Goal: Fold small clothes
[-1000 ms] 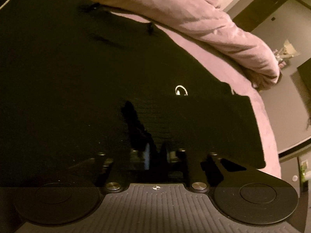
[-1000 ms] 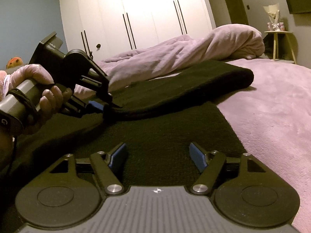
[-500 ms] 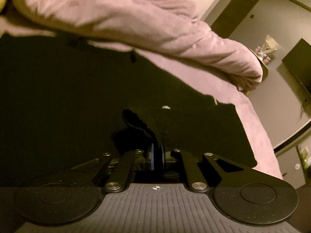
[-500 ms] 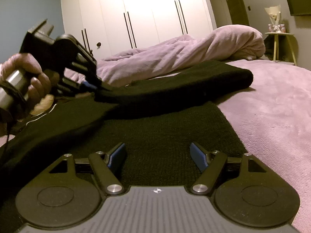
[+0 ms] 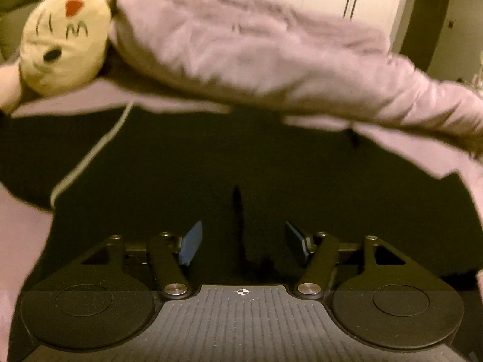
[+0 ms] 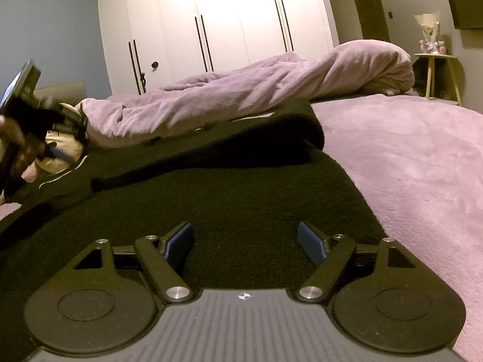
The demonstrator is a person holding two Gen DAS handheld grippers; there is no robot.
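Observation:
A black knitted garment [image 5: 241, 157] lies spread on the pink bed, with a folded-over layer [image 6: 211, 147] across its far part in the right wrist view. A thin white line [image 5: 90, 154] runs along its left part. My left gripper [image 5: 243, 242] is open and empty, just above the black cloth. It also shows at the far left of the right wrist view [image 6: 60, 150], held in a hand. My right gripper [image 6: 246, 242] is open and empty, low over the near part of the garment [image 6: 241, 199].
A bunched pink duvet [image 5: 271, 54] lies behind the garment, also in the right wrist view [image 6: 256, 90]. A cream plush toy [image 5: 63, 39] rests at the back left. Bare pink bedcover [image 6: 416, 157] extends right. White wardrobes [image 6: 226, 21] and a small side table [image 6: 434, 72] stand beyond.
My left gripper opened and let go of the black cloth edge, then swung left and back. The folded layer now lies flat. My right gripper stayed still and open.

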